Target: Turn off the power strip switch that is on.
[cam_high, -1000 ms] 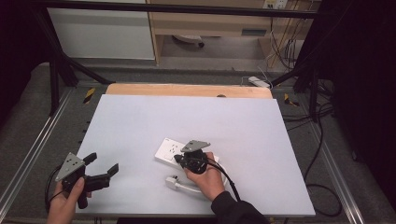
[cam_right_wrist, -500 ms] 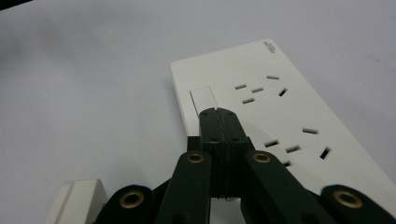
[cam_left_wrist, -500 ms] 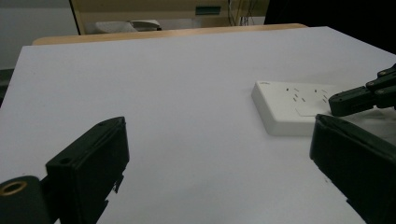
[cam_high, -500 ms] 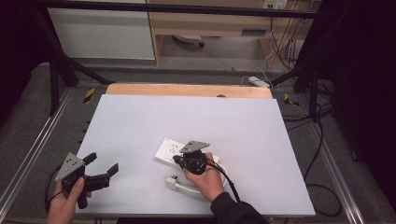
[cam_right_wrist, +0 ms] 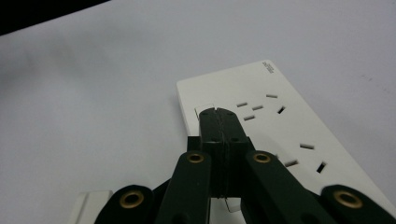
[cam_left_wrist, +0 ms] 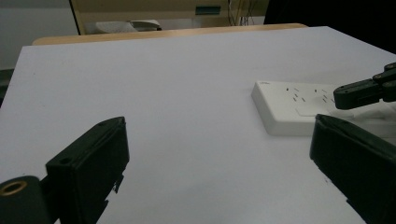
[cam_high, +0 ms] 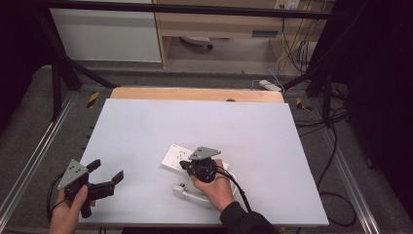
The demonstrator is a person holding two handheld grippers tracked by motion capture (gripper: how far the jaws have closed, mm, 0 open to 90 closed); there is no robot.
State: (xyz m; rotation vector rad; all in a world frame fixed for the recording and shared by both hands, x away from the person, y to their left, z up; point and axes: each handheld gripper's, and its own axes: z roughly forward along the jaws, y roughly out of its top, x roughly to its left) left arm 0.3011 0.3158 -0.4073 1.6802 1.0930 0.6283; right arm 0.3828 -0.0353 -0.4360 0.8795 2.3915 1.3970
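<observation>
the power strip (cam_high: 181,157) lies flat on the table (cam_high: 146,126), right under the right gripper (cam_right_wrist: 216,112), whose closed jaws press their tips on its switch (cam_right_wrist: 204,109). the left gripper (cam_high: 104,170) hovers well apart, jaws open on nothing. a plug (cam_high: 180,189) lies beside the right hand (cam_high: 214,185).

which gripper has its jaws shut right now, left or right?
The right gripper: jaws pressed together, tips at the power strip switch. The left gripper stands wide open over bare table.
</observation>
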